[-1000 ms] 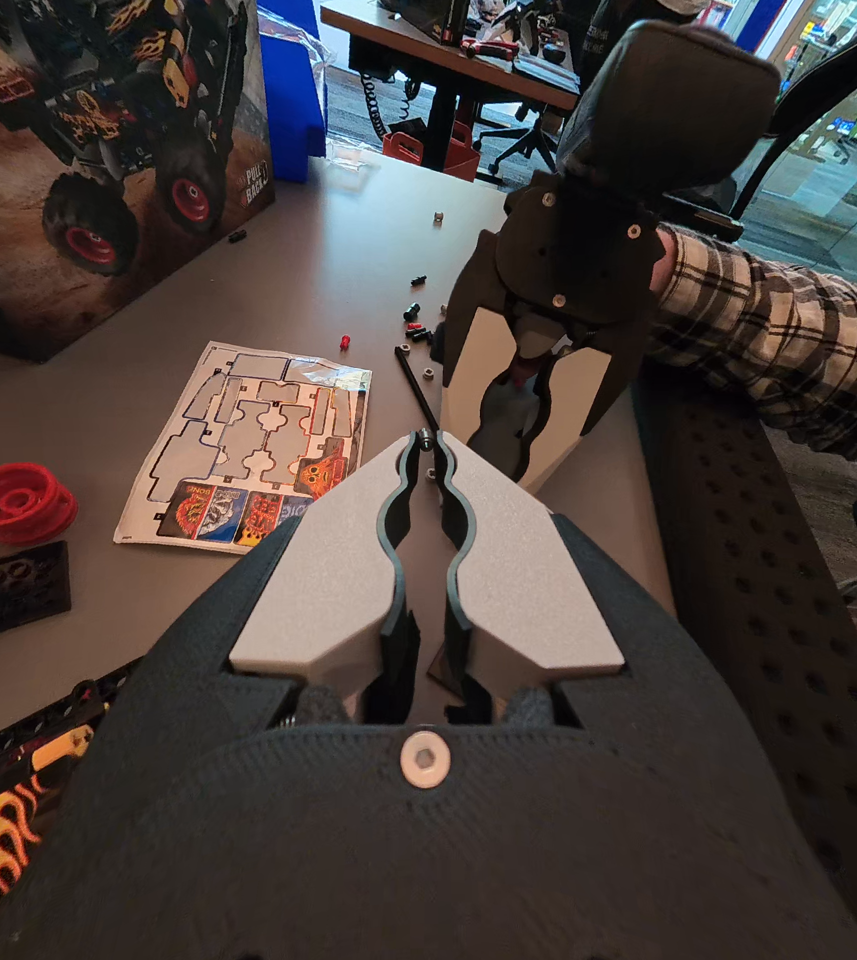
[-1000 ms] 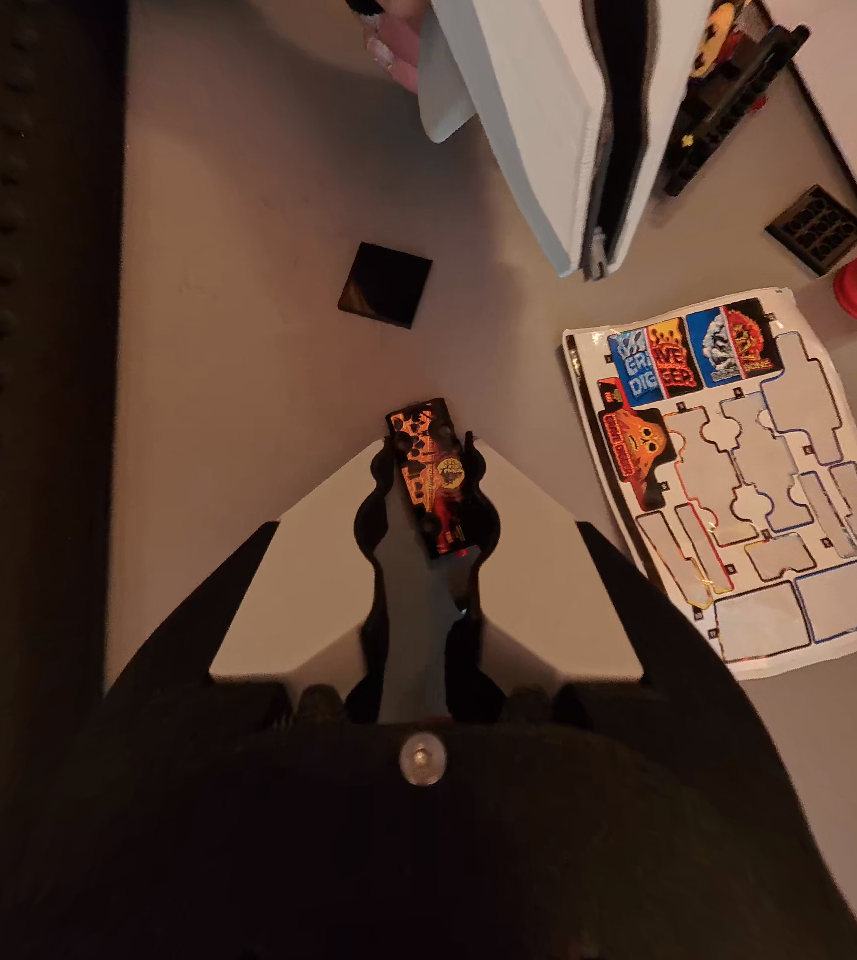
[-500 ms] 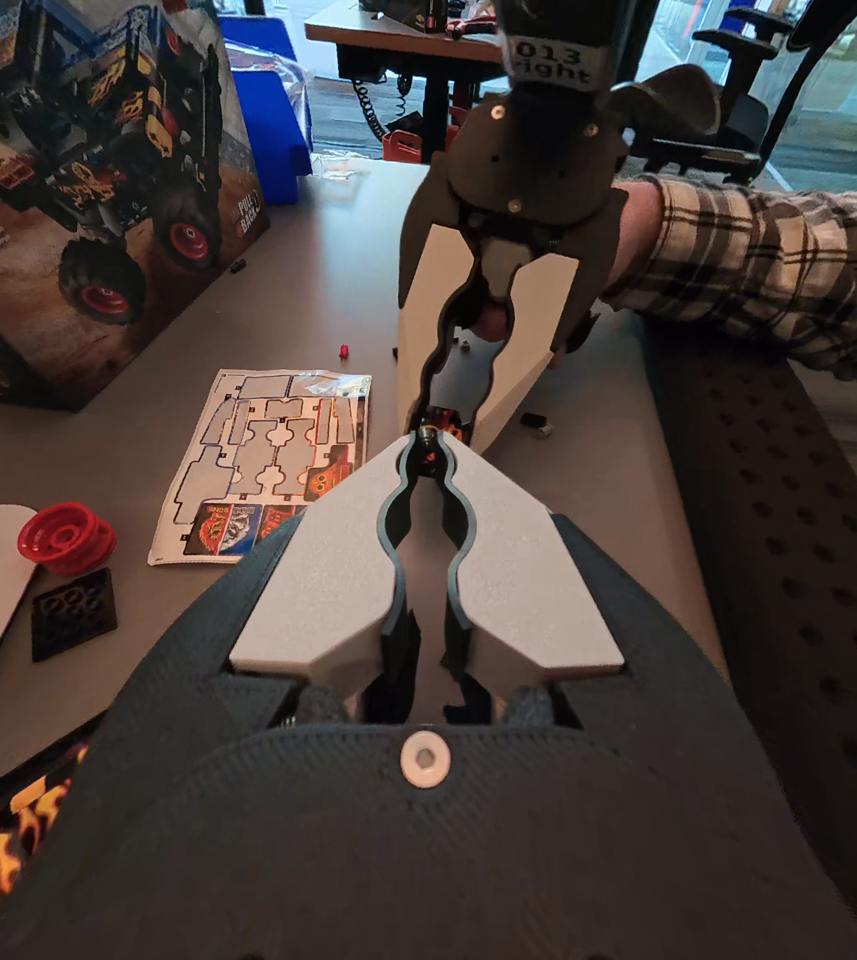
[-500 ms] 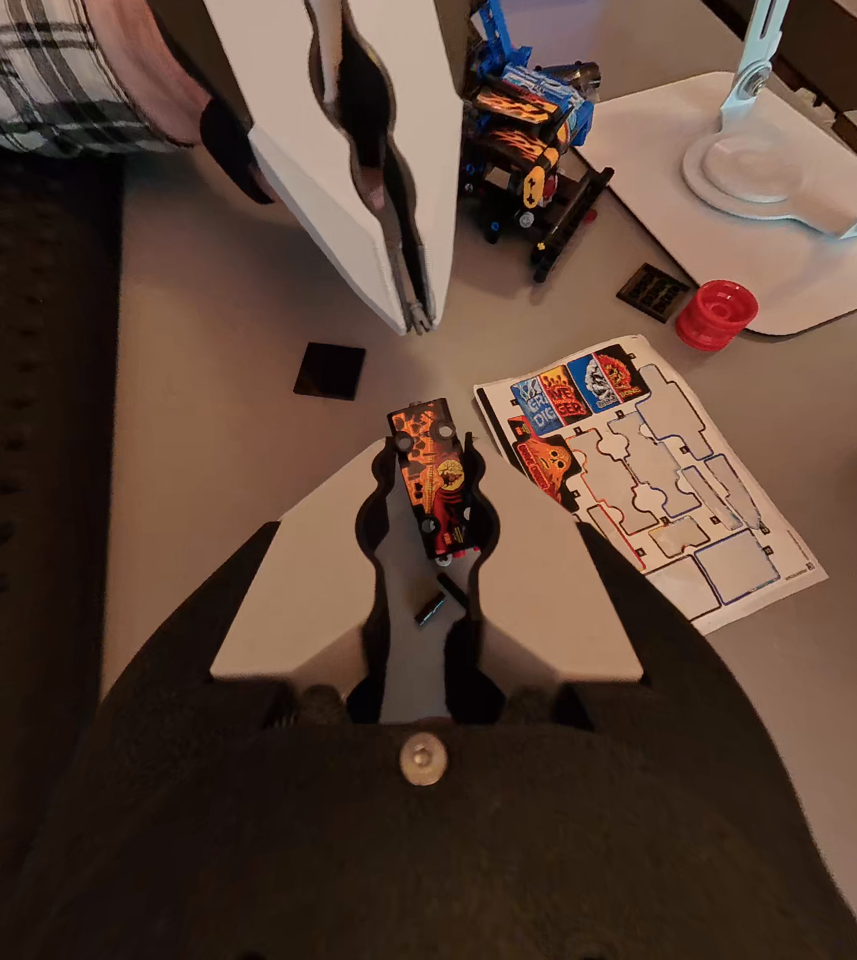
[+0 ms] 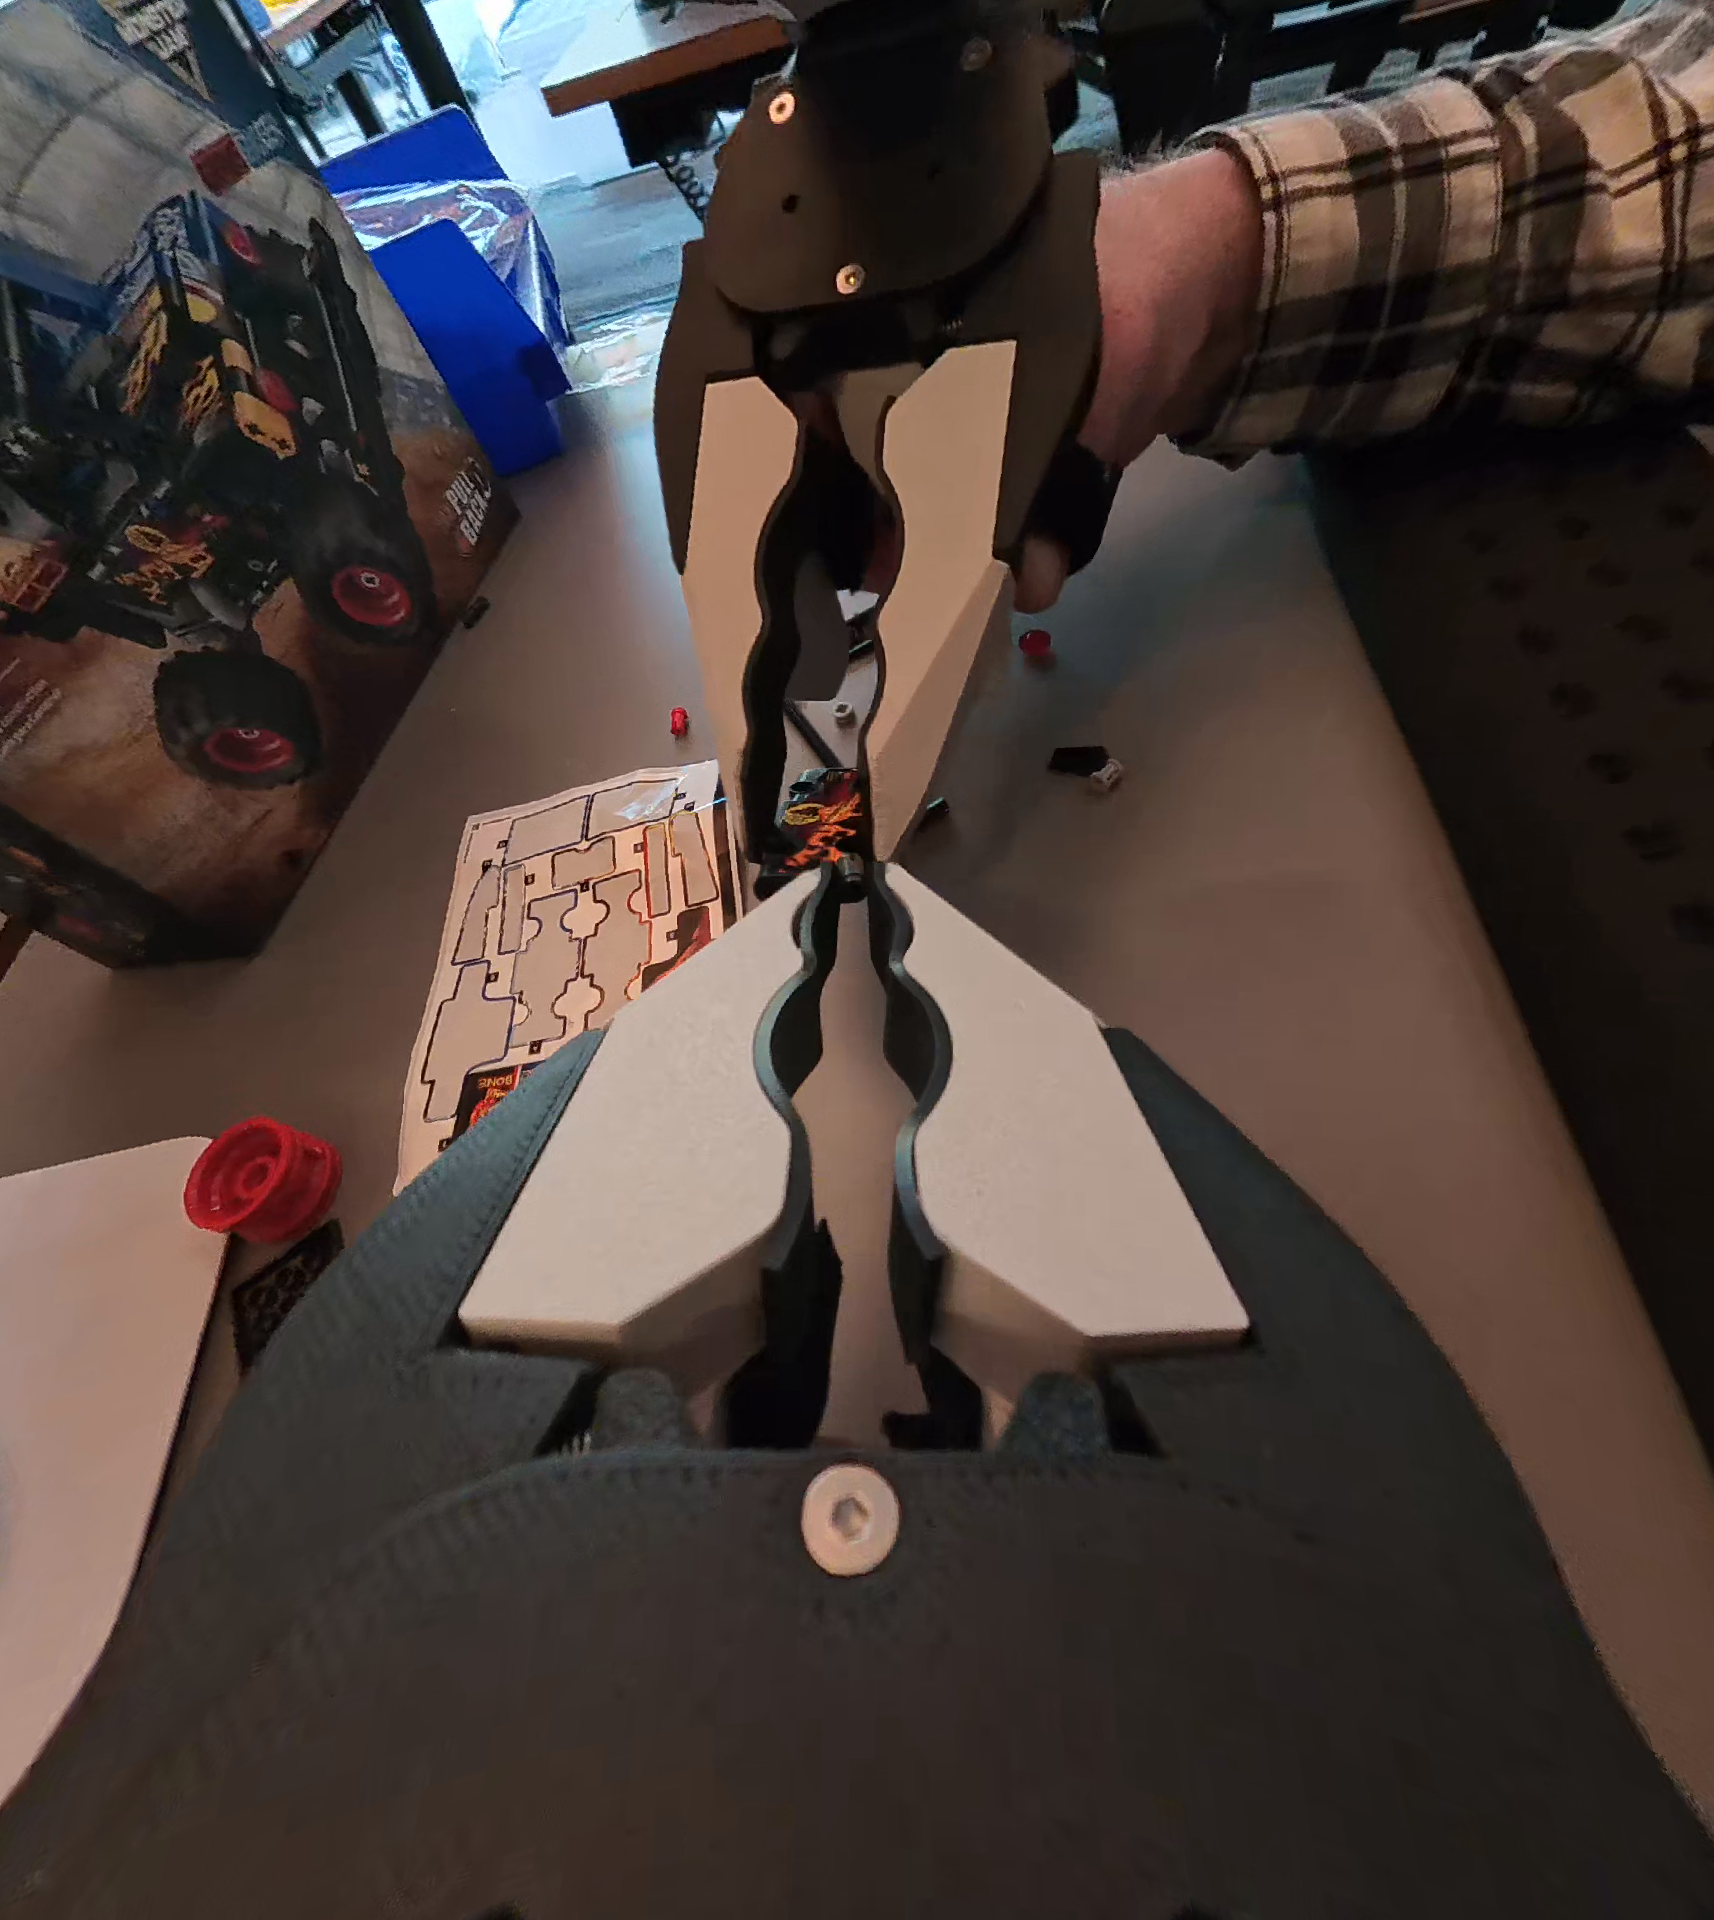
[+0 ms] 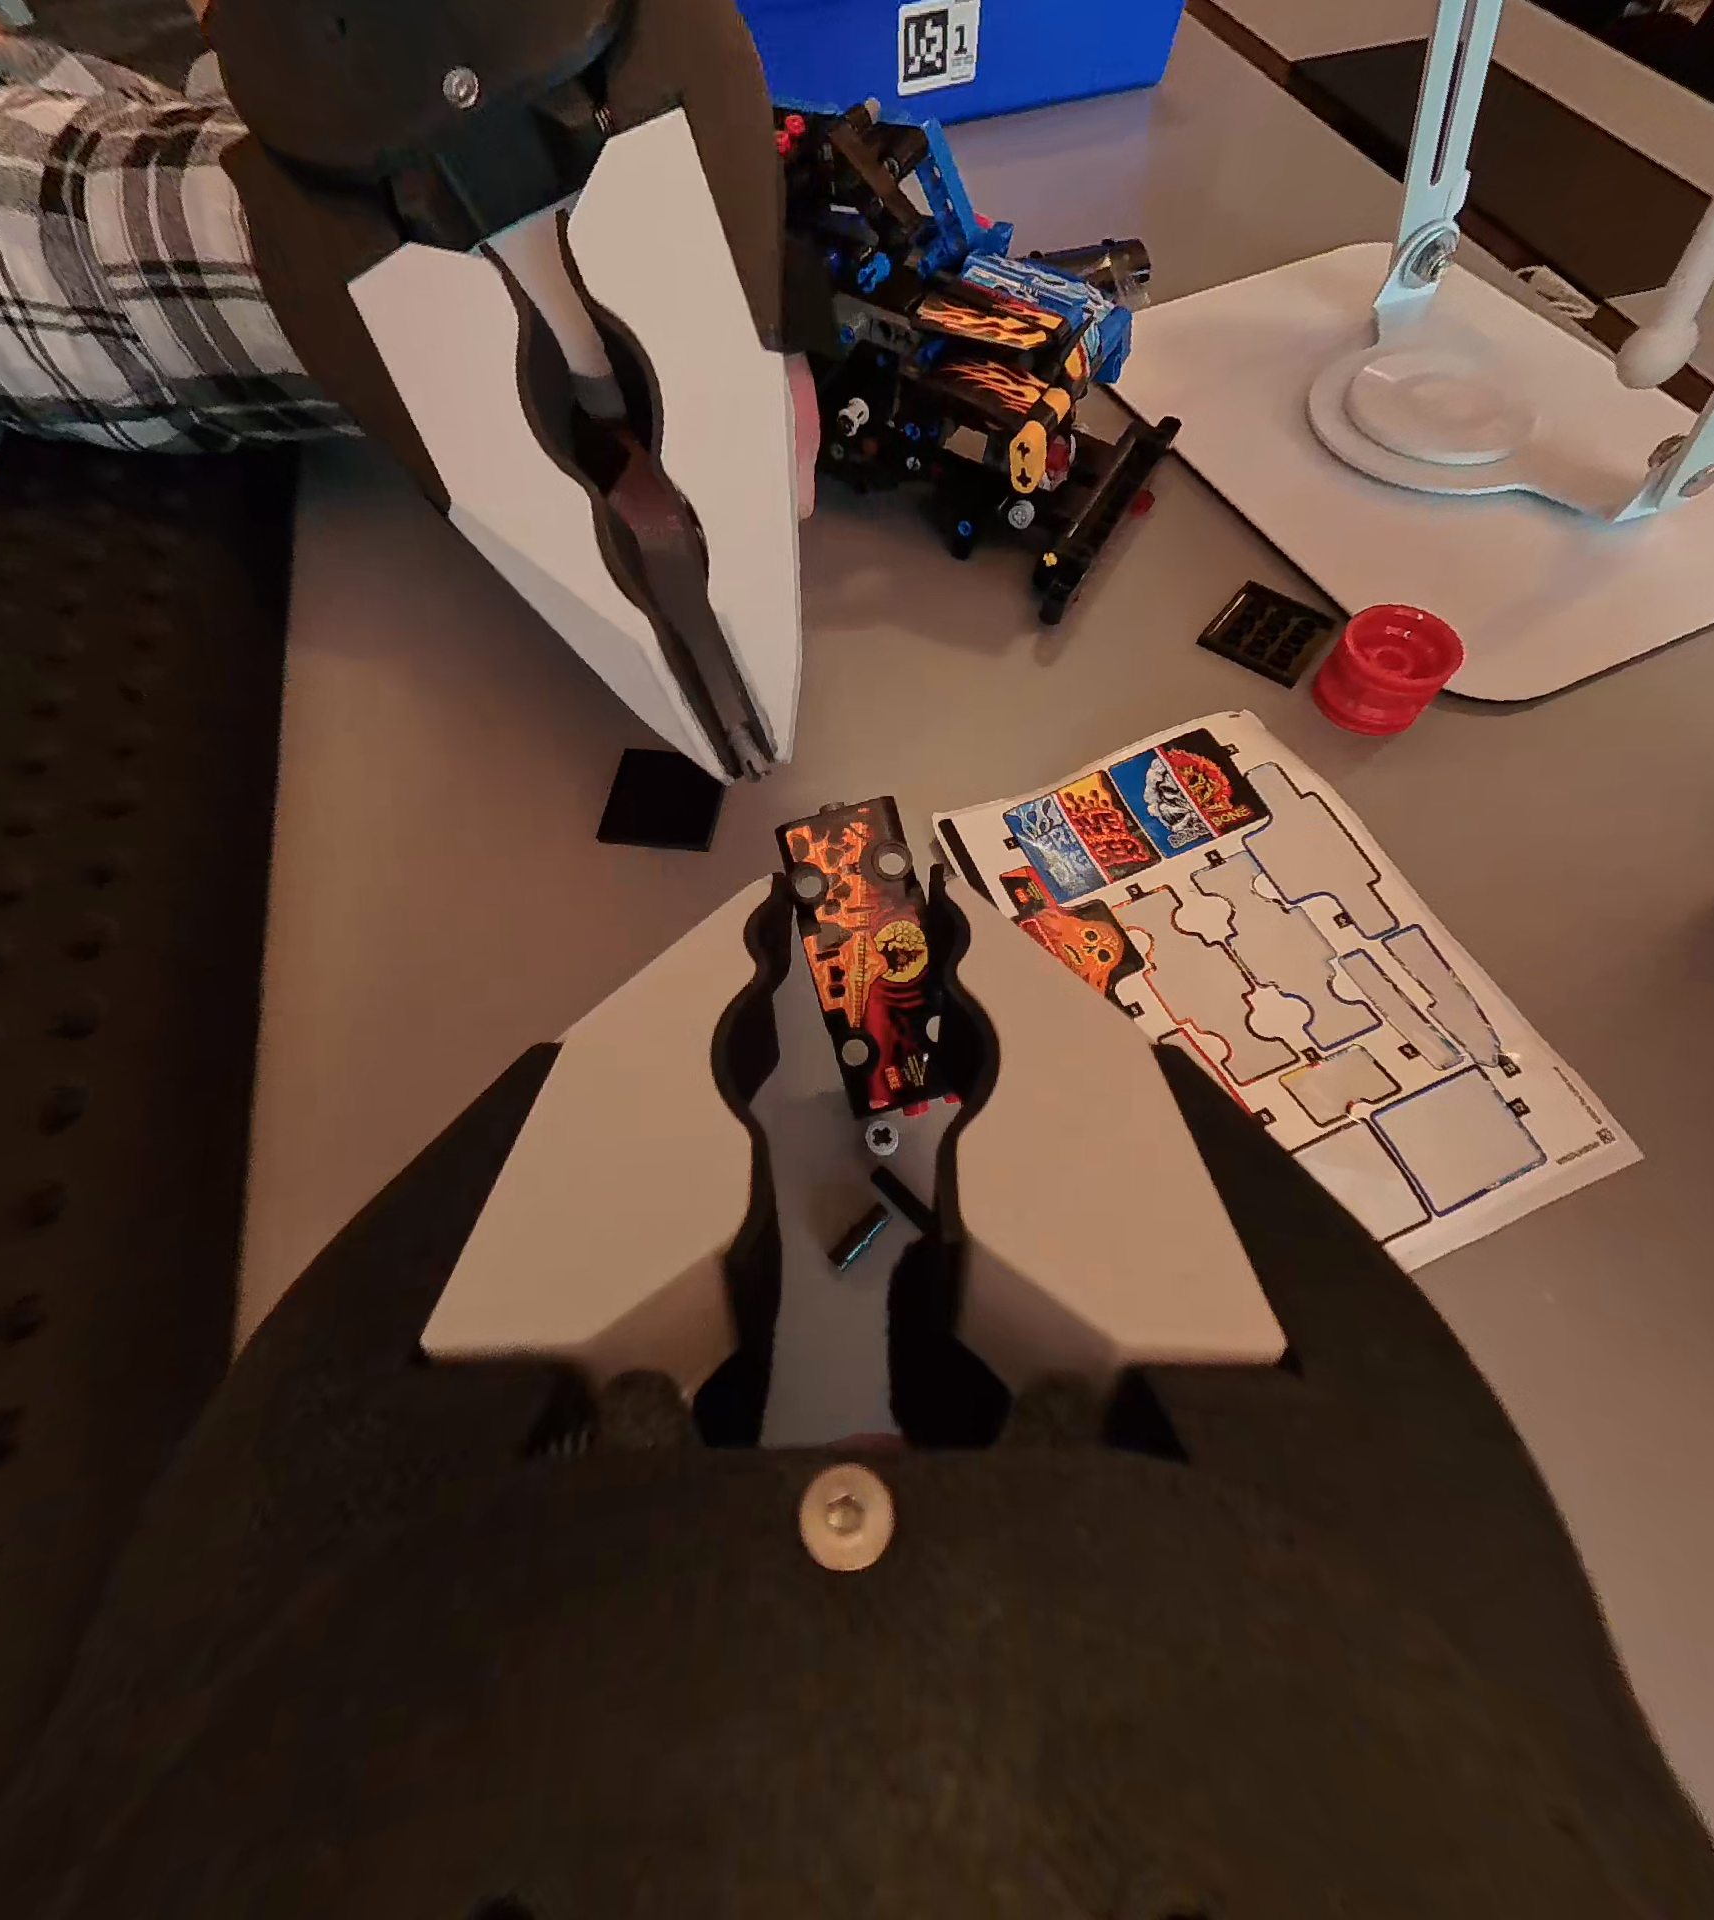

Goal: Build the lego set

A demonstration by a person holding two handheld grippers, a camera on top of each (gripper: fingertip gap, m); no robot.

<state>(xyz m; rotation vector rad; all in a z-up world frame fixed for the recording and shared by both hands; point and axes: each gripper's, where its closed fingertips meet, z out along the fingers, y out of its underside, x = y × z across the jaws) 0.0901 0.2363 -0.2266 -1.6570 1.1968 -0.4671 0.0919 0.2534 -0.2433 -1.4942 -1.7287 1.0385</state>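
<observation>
My right gripper (image 6: 863,896) is shut on a black lego panel (image 6: 863,956) with an orange flame sticker and holds it above the table. In the left wrist view this gripper (image 5: 822,847) comes down from above, with the panel (image 5: 822,819) at its tips. My left gripper (image 5: 848,881) is shut on a small black pin (image 5: 847,885) and points at the end of the panel, almost touching it. In the right wrist view the left gripper (image 6: 751,756) hangs just beyond the panel's far end.
A partly built truck (image 6: 978,353) stands behind the grippers. A sticker sheet (image 6: 1248,966), a red wheel hub (image 6: 1388,665), a black plate (image 6: 1263,632) and a black square tile (image 6: 661,800) lie on the table. The set's box (image 5: 136,520) stands left. Loose small pieces (image 5: 1081,764) lie farther off. Only a small space, under 4 cm, lies between the two pairs of fingers.
The two grippers have come together tip to tip. The right gripper tilted up with the panel, and the left gripper's tips now sit close to the panel's end.
</observation>
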